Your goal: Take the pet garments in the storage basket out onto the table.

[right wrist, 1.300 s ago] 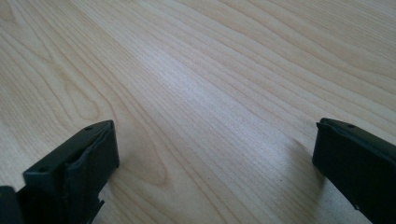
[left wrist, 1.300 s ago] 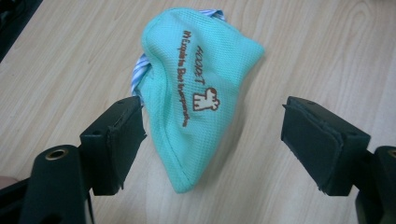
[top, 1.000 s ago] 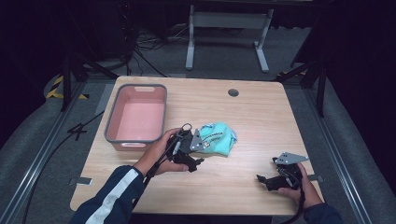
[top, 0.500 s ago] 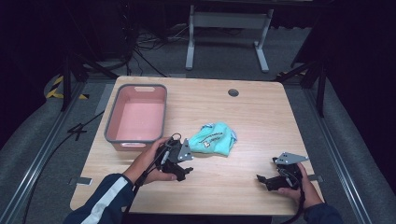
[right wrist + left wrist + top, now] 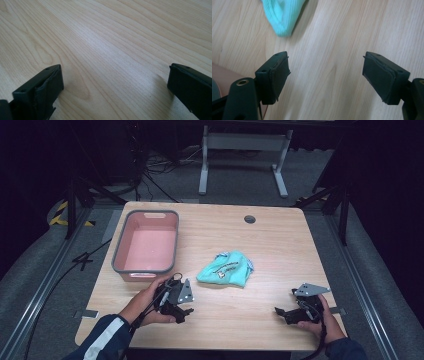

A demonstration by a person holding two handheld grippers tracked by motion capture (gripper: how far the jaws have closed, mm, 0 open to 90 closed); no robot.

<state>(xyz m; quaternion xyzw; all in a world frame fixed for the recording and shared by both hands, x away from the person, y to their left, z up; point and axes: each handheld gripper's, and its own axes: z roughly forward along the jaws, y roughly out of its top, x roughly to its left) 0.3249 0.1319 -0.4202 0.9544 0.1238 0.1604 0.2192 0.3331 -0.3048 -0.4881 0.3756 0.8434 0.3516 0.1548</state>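
A crumpled turquoise cloth (image 5: 225, 268) lies on the wooden table (image 5: 260, 240) near its middle; one corner of the cloth (image 5: 283, 15) shows at the top of the left gripper view. My left gripper (image 5: 182, 310) sits low over the table, down and to the left of the cloth and apart from it. Its jaws stand wide open over bare wood (image 5: 325, 77). My right gripper (image 5: 282, 312) rests near the front right edge, open, with nothing but wood grain between its jaws (image 5: 115, 87).
A pink bin with a grey rim (image 5: 146, 242) stands at the table's left, just beyond my left hand. A round cable hole (image 5: 249, 219) is at the back. Dark floor, rails and a metal stand (image 5: 240, 155) surround the table.
My left gripper has drawn back from the cloth toward the front left edge, leaving the cloth on the table. The right gripper has stayed still.
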